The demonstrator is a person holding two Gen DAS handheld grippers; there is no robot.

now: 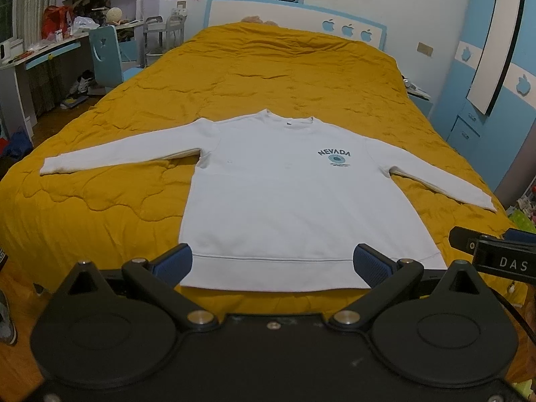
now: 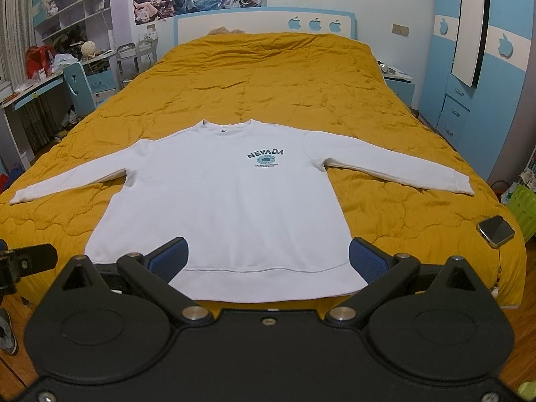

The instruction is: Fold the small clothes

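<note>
Here, a white sweatshirt (image 1: 268, 201) lies flat, front up, sleeves spread wide, on a yellow quilt (image 1: 268, 73) covering a bed. Its hem sits just ahead of both tongs. The left gripper (image 1: 273, 263) and right gripper (image 2: 267, 256) hover above the hem, each spread wide, holding nothing. A phone (image 2: 495, 230) rests on the quilt, off to the right gripper's right.

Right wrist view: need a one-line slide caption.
Open right tool poised over the hem of a white NEVADA sweatshirt spread flat, sleeves out, on a mustard quilt; phone at the bed's right edge.
</note>
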